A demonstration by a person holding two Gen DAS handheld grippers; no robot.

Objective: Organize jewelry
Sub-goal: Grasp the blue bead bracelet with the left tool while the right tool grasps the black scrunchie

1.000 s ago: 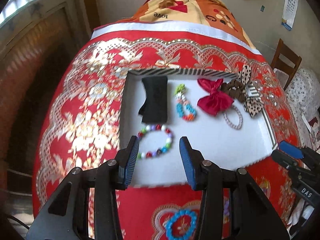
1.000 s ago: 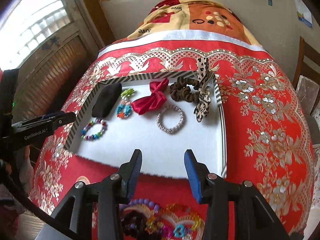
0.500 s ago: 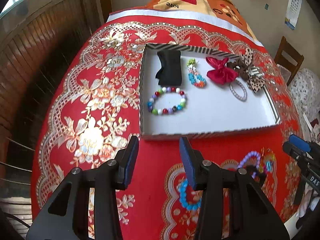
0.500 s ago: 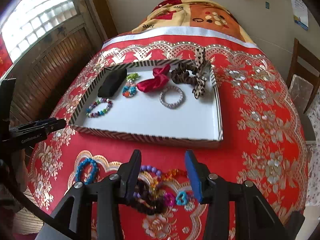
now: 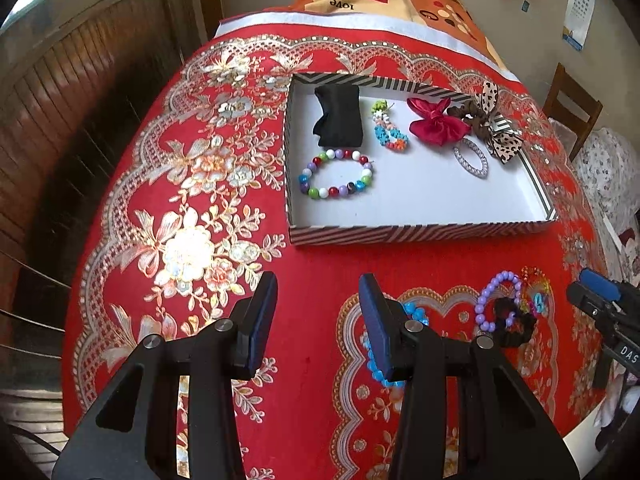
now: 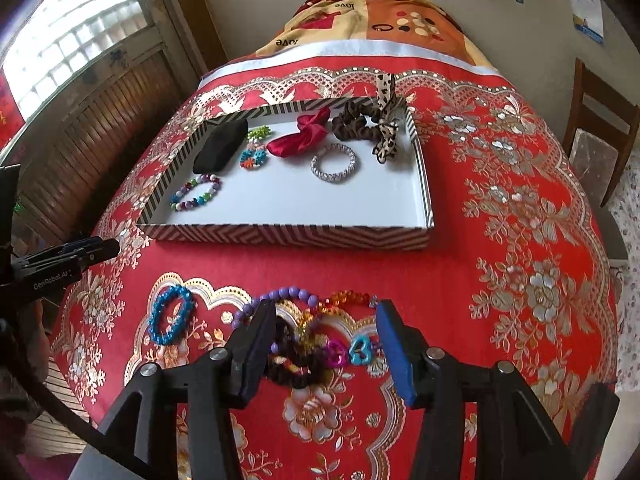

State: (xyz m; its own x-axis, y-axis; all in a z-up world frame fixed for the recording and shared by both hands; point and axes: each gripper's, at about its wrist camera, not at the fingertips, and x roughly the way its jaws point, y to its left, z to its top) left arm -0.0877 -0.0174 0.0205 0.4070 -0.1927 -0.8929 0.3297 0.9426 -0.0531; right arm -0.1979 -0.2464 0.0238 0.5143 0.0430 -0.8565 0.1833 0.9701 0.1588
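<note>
A tangled heap of jewelry (image 6: 316, 340) — purple beads, dark scrunchie, pink and blue hearts — lies on the red tablecloth (image 6: 500, 272) before the striped tray (image 6: 288, 237). The right gripper (image 6: 326, 354), jaws opening, hovers over it; the left gripper (image 5: 318, 320) gapes empty.

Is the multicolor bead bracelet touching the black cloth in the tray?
Apart. The left wrist view shows bare white tray floor between the multicolor bead bracelet and the black cloth.

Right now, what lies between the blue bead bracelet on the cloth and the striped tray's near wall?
Only bare red tablecloth separates the blue bead bracelet from the striped tray, clearest in the right wrist view.
</note>
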